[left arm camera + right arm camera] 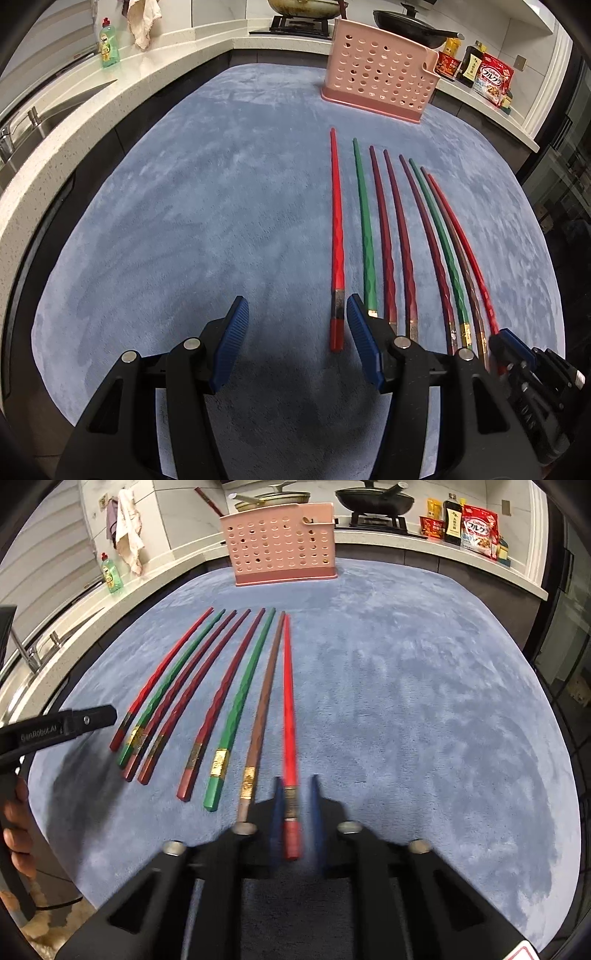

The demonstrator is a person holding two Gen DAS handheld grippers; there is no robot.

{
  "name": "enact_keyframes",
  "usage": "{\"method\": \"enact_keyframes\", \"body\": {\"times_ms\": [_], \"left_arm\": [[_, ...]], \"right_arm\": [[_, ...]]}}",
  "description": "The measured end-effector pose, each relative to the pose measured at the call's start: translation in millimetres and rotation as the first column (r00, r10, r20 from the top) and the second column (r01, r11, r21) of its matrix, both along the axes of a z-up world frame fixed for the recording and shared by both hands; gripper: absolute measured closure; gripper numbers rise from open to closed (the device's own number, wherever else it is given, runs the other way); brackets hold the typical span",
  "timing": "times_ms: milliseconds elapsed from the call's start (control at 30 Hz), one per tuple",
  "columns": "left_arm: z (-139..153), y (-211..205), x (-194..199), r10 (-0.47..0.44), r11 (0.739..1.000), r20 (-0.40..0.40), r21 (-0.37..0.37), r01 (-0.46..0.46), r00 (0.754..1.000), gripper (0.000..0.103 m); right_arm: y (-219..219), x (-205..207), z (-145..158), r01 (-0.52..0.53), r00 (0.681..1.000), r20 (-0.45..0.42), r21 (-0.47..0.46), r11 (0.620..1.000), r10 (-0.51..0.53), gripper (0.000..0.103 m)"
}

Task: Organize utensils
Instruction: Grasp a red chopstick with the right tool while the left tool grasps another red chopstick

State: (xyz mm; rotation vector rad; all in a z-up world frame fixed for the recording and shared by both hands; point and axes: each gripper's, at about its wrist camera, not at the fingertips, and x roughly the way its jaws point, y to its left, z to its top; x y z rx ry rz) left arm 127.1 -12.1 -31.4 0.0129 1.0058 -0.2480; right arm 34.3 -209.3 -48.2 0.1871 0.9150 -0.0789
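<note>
The rightmost red chopstick (289, 716) lies on the blue mat (406, 709) at the right end of a row of eight, its long axis running straight away from the right gripper (294, 794) toward the pink perforated holder (280, 550) at the mat's far edge; its thick banded butt end sits between the right gripper's blue pads (276, 812), its thin tip points at the holder; the jaws stand nearly together about that butt end, so I judge the stick pinched, though blur hides the actual contact; the right hand is plainly the nearer one to this stick. Just beside it lies a brown chopstick (264, 701), close enough that a lift could drag it; I judge a straight upward pull along the pinch safest.

The left gripper (295, 328) hangs half open over bare mat, holding nothing; its right pad (360, 325) sits just beside the butt of the leftmost red chopstick (337, 236), which lies outside the jaws, between them only at the edge.

Hidden or unclear: the butt ends of several middle sticks are covered by the left gripper's finger in the left wrist view; the holder's inside cannot be seen, only dark spots through its holes; a hand (16, 823) is cut off at the right wrist view's left edge; the right gripper's pads are smeared.
</note>
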Motion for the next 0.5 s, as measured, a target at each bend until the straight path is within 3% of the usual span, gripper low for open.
{"method": "enact_keyframes", "body": {"times_ms": [500], "left_arm": [[-11,-12,3,-0.011,1.0,-0.021,0.006,0.011,1.0,0.054]], "right_arm": [[-9,-4,0,0.024,1.0,0.0,0.042,0.999,-0.024,0.096]]}}
